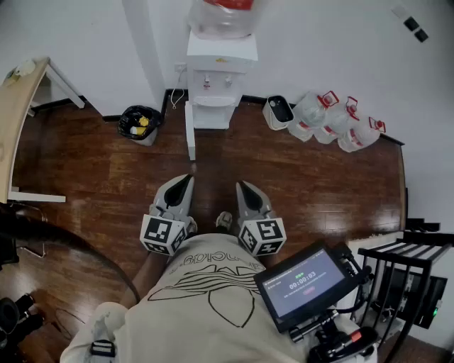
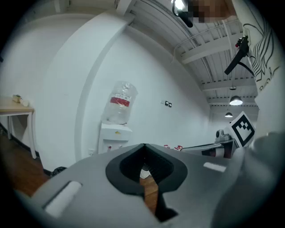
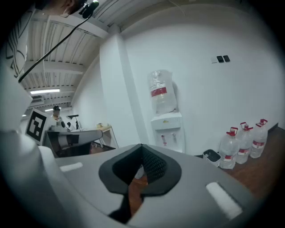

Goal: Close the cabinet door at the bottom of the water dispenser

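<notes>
Looks like an office or studio room: bare white wall [image 1: 92, 42], wood floor [image 1: 106, 177], a dispenser [image 1: 216, 78], spare bottles [image 1: 333, 122] nearby, a desk [image 1: 14, 113], a bin [image 1: 140, 124]

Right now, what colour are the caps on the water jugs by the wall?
Red caps on clear jugs, best seen in the right gripper view.

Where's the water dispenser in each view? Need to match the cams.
Head view: water dispenser at top centre, against the white wall.
Left gripper view: water dispenser left of centre, low on the wall.
Right gripper view: water dispenser right of centre, against the wall.
Shared landmark: the red-labelled bottle on top of it, visible in all three.
</notes>
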